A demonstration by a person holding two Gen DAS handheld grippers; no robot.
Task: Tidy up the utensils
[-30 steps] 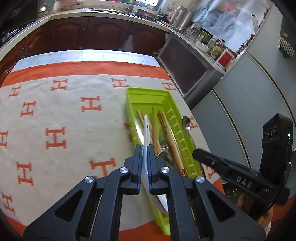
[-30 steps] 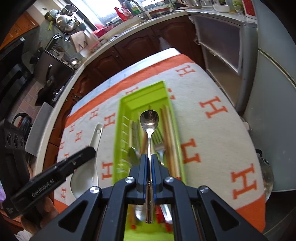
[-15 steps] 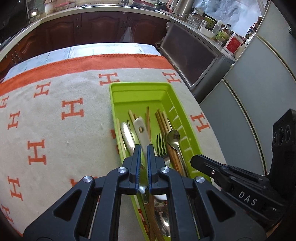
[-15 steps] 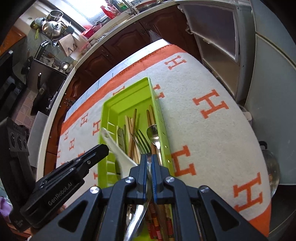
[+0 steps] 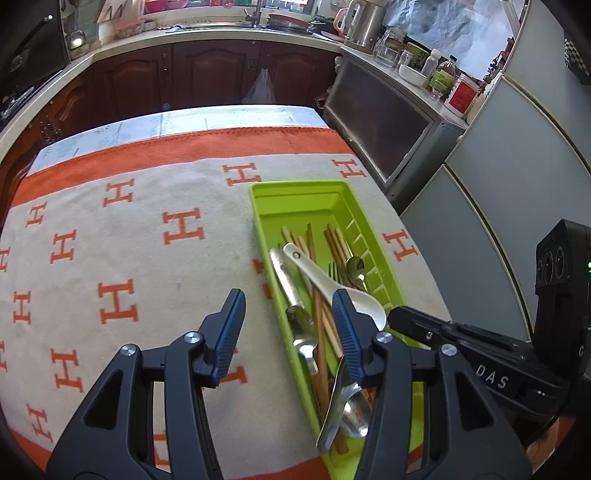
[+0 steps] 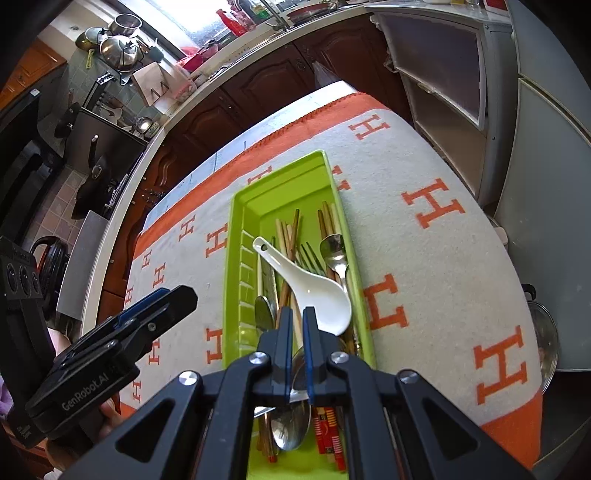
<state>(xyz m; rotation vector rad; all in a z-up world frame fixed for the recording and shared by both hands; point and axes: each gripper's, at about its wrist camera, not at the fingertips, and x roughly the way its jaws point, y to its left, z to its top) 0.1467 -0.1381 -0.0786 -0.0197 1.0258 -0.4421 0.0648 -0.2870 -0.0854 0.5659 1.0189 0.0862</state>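
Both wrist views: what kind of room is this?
Most likely a home kitchen: dark wood cabinets under a counter with a sink faucet, an electric kettle, and pots stacked near a stove.

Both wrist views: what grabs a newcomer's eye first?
The lime-green plastic utensil tray on the cream tablecloth with orange H motifs stands out most, piled with wooden chopsticks, a metal fork and spoons. Across them lies a white ceramic soup spoon. The left gripper hangs open above the tray's near end; the right gripper is nearly shut.
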